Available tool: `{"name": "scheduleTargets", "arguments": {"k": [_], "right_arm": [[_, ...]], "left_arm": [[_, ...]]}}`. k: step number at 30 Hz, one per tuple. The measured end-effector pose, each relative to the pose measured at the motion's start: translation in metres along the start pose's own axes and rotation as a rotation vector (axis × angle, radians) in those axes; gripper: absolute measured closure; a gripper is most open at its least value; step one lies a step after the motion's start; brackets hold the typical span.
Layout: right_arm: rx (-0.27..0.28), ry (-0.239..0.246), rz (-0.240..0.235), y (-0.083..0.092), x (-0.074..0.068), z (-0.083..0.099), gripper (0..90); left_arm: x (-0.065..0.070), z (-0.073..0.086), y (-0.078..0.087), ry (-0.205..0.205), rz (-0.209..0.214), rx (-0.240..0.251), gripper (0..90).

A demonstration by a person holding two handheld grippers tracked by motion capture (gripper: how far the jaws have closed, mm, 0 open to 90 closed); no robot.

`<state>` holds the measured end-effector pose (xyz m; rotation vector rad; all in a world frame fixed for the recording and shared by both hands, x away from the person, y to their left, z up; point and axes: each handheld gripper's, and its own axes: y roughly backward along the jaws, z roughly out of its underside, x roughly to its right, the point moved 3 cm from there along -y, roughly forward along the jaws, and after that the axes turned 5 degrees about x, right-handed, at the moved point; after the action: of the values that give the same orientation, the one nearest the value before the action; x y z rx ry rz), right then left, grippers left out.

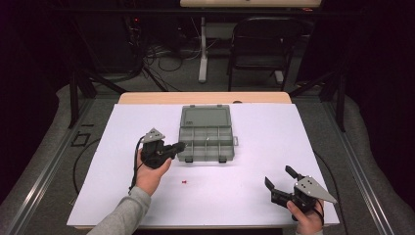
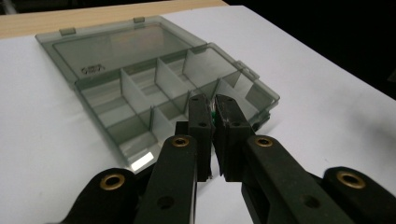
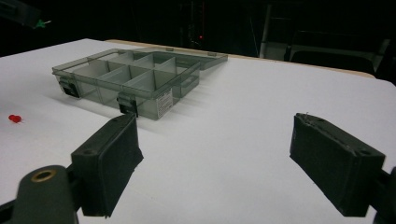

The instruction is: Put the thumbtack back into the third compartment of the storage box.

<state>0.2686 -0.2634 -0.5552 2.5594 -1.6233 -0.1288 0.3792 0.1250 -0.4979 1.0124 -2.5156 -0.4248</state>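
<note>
The left claw (image 2: 214, 109) pinches a tiny green pushpin (image 2: 213, 112) just short of the smoky-grey, clear plastic compartment box (image 2: 154, 79), poised to drop it in, while the right claw (image 3: 215, 158) gapes wide, empty.

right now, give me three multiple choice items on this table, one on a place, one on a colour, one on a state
1. Where does the red pin lie?
A. on the white sheet, in front of the box
B. inside a compartment
C. on the lid

2. What colour is the small thing pinched by the left gripper?
A. blue
B. green
C. yellow

3. How does the organizer box stand?
A. latched shut
B. upside down
C. open, lid laid back flat

Answers:
1 A: the high view shows the pin alone on the sheet, nearer the person than the box.
2 B: a bit of green shows between the closed fingers in the left gripper view.
3 C: the lid lies flat behind the compartments, which are uncovered.

The right gripper hangs open, off to the side.
</note>
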Motion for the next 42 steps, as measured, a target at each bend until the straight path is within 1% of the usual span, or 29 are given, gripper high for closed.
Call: {"name": "scheduleTargets", "arguments": {"k": [1, 2, 3, 5, 6, 8, 9, 11, 12, 13, 15, 16, 17, 19, 20, 24, 25, 26, 27, 30, 31, 32, 33, 35, 36, 38, 39, 41, 42], "right_arm": [[0.000, 0.000, 0.000, 0.000, 0.000, 0.000, 15.2], [0.000, 0.000, 0.000, 0.000, 0.000, 0.000, 15.2], [0.000, -0.001, -0.001, 0.000, 0.000, 0.000, 15.2], [0.000, -0.001, -0.001, 0.000, 0.000, 0.000, 15.2], [-0.001, 0.001, -0.001, 0.000, 0.000, 0.000, 15.2], [0.003, 0.000, 0.001, 0.000, 0.000, 0.000, 15.2], [0.003, -0.001, 0.001, 0.000, 0.001, 0.000, 15.2], [0.004, -0.001, 0.000, 0.000, 0.001, 0.000, 15.2], [0.005, -0.001, 0.001, 0.000, 0.001, -0.001, 15.2], [0.005, -0.001, 0.001, 0.000, 0.001, -0.001, 15.2], [0.004, -0.001, 0.001, 0.000, 0.001, -0.001, 15.2], [0.003, 0.000, 0.000, 0.000, 0.001, -0.001, 15.2], [0.003, 0.000, 0.000, 0.000, 0.001, -0.001, 15.2], [0.006, -0.002, 0.000, 0.000, 0.001, -0.001, 15.2], [0.005, -0.002, -0.001, 0.000, 0.001, -0.001, 15.2], [0.004, -0.002, -0.002, 0.000, 0.001, -0.001, 15.2], [0.004, -0.003, -0.002, 0.000, 0.001, -0.001, 15.2], [0.004, -0.005, -0.002, 0.000, 0.001, -0.001, 15.2], [0.004, -0.005, -0.002, 0.000, 0.001, -0.001, 15.2], [0.004, -0.005, -0.002, 0.000, 0.001, -0.001, 15.2], [0.004, -0.004, -0.004, 0.000, 0.001, -0.001, 15.2], [0.005, -0.003, -0.004, -0.001, 0.000, -0.001, 15.2], [0.005, -0.003, -0.004, -0.001, 0.000, -0.001, 15.2], [0.005, -0.002, -0.005, 0.000, 0.000, -0.001, 15.2], [0.007, -0.004, -0.004, -0.001, 0.000, -0.002, 15.2], [0.006, -0.006, -0.004, 0.000, 0.001, -0.002, 15.2], [0.006, -0.006, -0.004, 0.000, 0.001, -0.002, 15.2], [0.008, -0.005, -0.005, 0.000, 0.001, -0.002, 15.2], [0.007, -0.005, -0.006, 0.000, 0.000, -0.002, 15.2]], "left_arm": [[0.001, -0.007, -0.006, -0.013, -0.002, -0.004, 86.0], [0.001, -0.007, -0.006, -0.013, -0.002, -0.004, 85.9], [0.001, -0.011, -0.009, -0.016, -0.003, -0.009, 85.9], [0.001, -0.015, -0.015, -0.010, -0.002, -0.009, 85.9], [0.001, -0.020, -0.020, -0.004, -0.001, -0.011, 85.9], [0.001, -0.024, -0.026, -0.001, -0.001, -0.016, 85.9], [0.001, -0.024, -0.026, -0.001, -0.001, -0.016, 86.0], [0.001, -0.028, -0.032, -0.008, -0.013, -0.022, 86.0], [0.001, -0.032, -0.037, -0.014, -0.018, -0.024, 86.0], [0.001, -0.032, -0.037, -0.014, -0.018, -0.024, 85.9], [0.001, -0.035, -0.043, -0.012, -0.022, -0.029, 86.0], [0.001, -0.038, -0.048, -0.008, -0.026, -0.029, 86.0], [0.001, -0.038, -0.048, -0.008, -0.026, -0.029, 85.9], [0.001, -0.040, -0.056, -0.010, -0.032, -0.035, 85.9], [0.001, -0.040, -0.056, -0.010, -0.032, -0.035, 86.0], [0.001, -0.042, -0.068, -0.015, -0.045, -0.050, 86.0], [0.001, -0.042, -0.071, -0.010, -0.049, -0.049, 86.0], [0.000, -0.042, -0.077, -0.010, -0.056, -0.058, 85.9], [0.000, -0.042, -0.077, -0.010, -0.056, -0.058, 85.9], [0.000, -0.042, -0.084, -0.001, -0.059, -0.063, 85.9], [0.000, -0.041, -0.087, 0.003, -0.059, -0.067, 85.9], [0.000, -0.039, -0.094, 0.002, -0.065, -0.076, 86.0], [0.000, -0.039, -0.094, 0.002, -0.065, -0.076, 86.0], [0.000, -0.037, -0.100, 0.005, -0.067, -0.086, 85.9], [0.000, -0.035, -0.105, -0.002, -0.068, -0.099, 85.9], [-0.001, -0.033, -0.108, -0.006, -0.070, -0.105, 85.9], [-0.002, -0.031, -0.111, -0.007, -0.071, -0.116, 85.9], [-0.004, -0.028, -0.119, 0.003, -0.077, -0.131, 85.9], [-0.004, -0.028, -0.119, 0.003, -0.077, -0.131, 86.0]]}}
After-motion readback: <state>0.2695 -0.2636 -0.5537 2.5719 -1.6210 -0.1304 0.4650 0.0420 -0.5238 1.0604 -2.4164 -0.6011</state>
